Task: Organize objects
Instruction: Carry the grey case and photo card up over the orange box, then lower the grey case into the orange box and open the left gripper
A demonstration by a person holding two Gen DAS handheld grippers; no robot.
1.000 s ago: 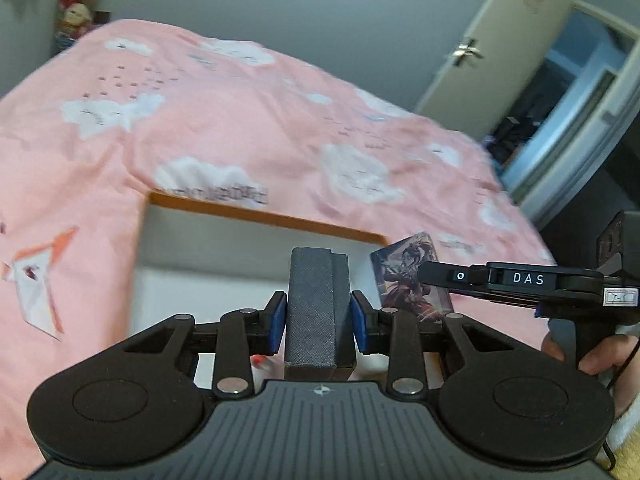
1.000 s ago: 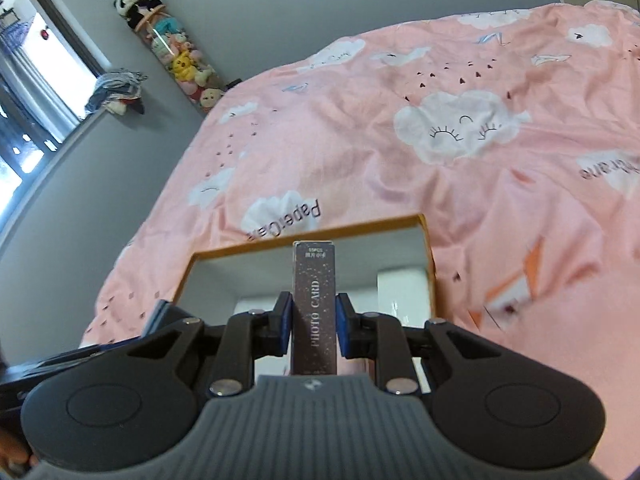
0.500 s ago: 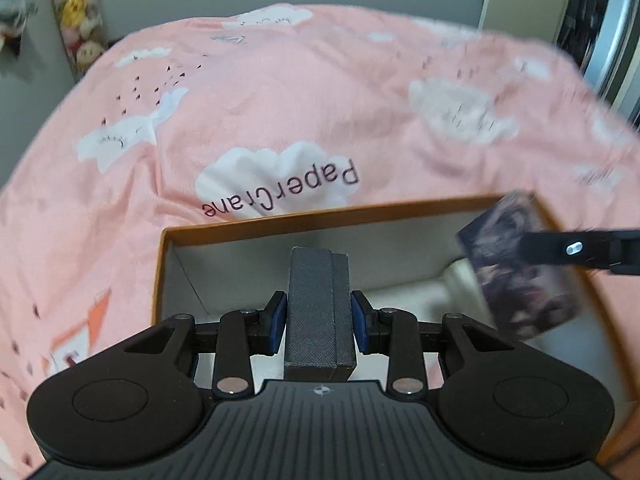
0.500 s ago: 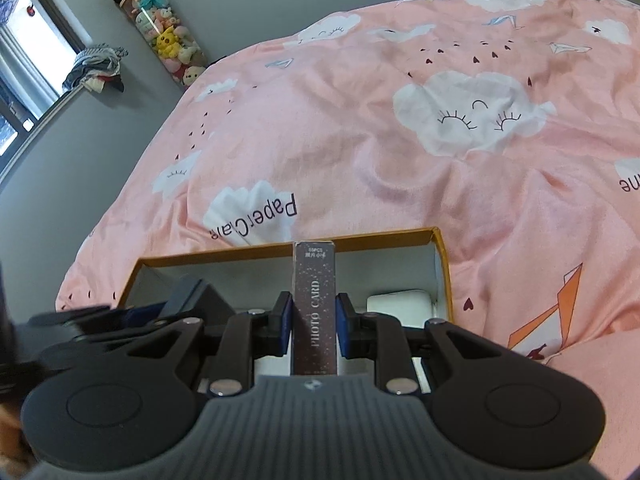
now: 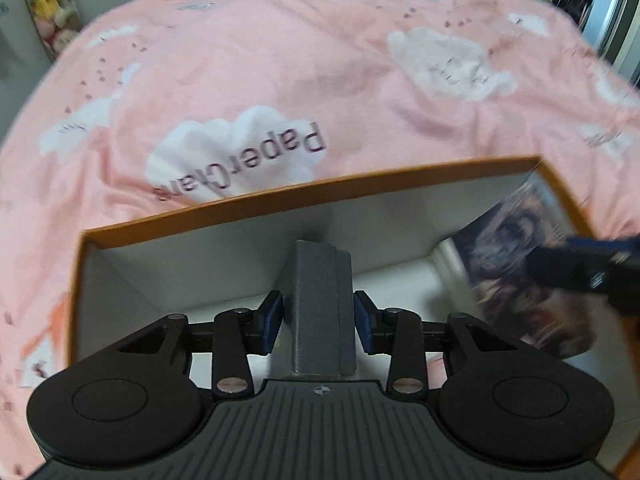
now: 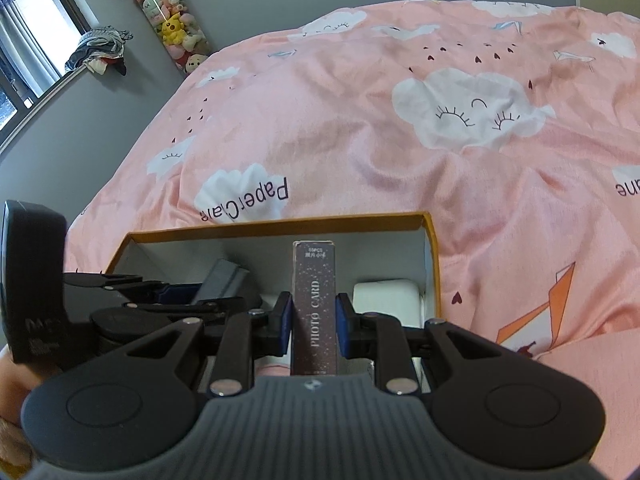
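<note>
Release step: with left gripper (image 5: 318, 322) jaws just parted off grey case (image 5: 322, 312) inside orange-rimmed box (image 5: 304, 190), withdraw straight up; keep right gripper (image 6: 310, 322) clamped on photo card pack (image 6: 314, 308) until seated.

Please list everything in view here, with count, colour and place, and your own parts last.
storage box: one, orange rim, white inside, on the bed.
grey case: one, dark grey, in the box, between the left jaws, which have just been opening.
photo card box: one, dark speckled, over the box.
white block: one, box's right end.
duvet: one, pink with white clouds.
plush toys: several, by the grey wall.
left hand-held gripper: black, blue pads, open.
right hand-held gripper: black, clamping the photo card box.
</note>
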